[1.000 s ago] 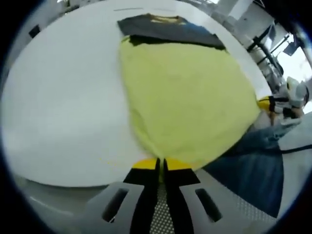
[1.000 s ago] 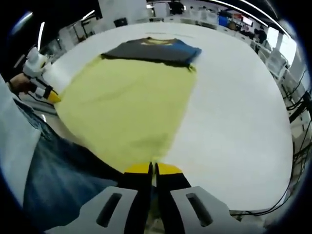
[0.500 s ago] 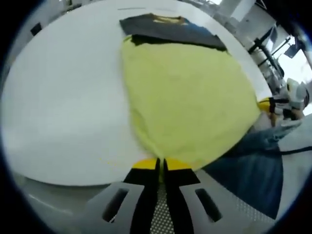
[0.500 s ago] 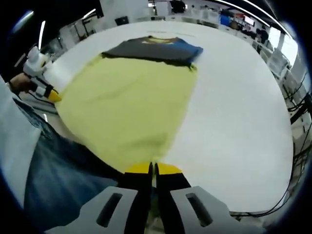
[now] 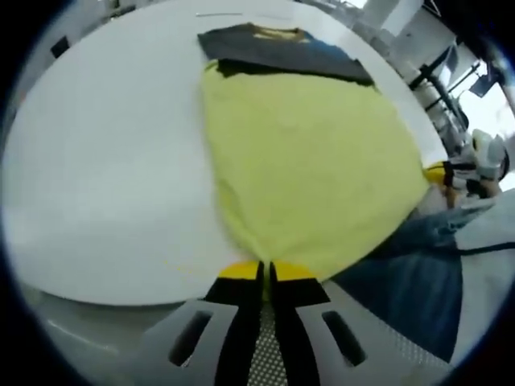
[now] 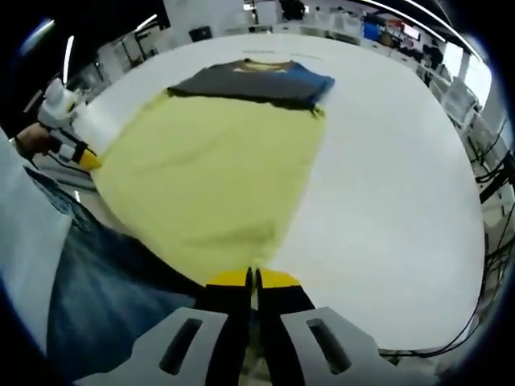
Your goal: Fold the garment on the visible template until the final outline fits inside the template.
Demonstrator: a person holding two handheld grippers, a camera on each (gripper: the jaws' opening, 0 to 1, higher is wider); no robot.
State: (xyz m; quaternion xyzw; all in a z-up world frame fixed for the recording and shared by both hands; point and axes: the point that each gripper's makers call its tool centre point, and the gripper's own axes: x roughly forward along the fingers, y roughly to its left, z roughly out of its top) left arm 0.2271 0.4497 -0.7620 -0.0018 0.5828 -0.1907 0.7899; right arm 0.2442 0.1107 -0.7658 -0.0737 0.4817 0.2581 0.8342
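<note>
A plain pale yellow garment is seen on a white surface, with a dark grey shirt trimmed in blue and yellow at its far end, while yellow tips mark each black and grey tool, and blue denim is worn by the person.

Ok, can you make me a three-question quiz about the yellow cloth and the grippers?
1. Where does the dark grey folded garment lie?
A. at the far end of the yellow cloth
B. on the floor
C. in a basket

2. What colour are the tips of the left hand-held gripper?
A. red
B. yellow
C. green

3. What is the right hand-held gripper doing?
A. open above the white table
B. shut on the large yellow cloth
C. holding a cup

Answers: 1 A, it lies beyond the cloth's far edge; 2 B, yellow pads show; 3 B, its jaws pinch the near edge.
</note>
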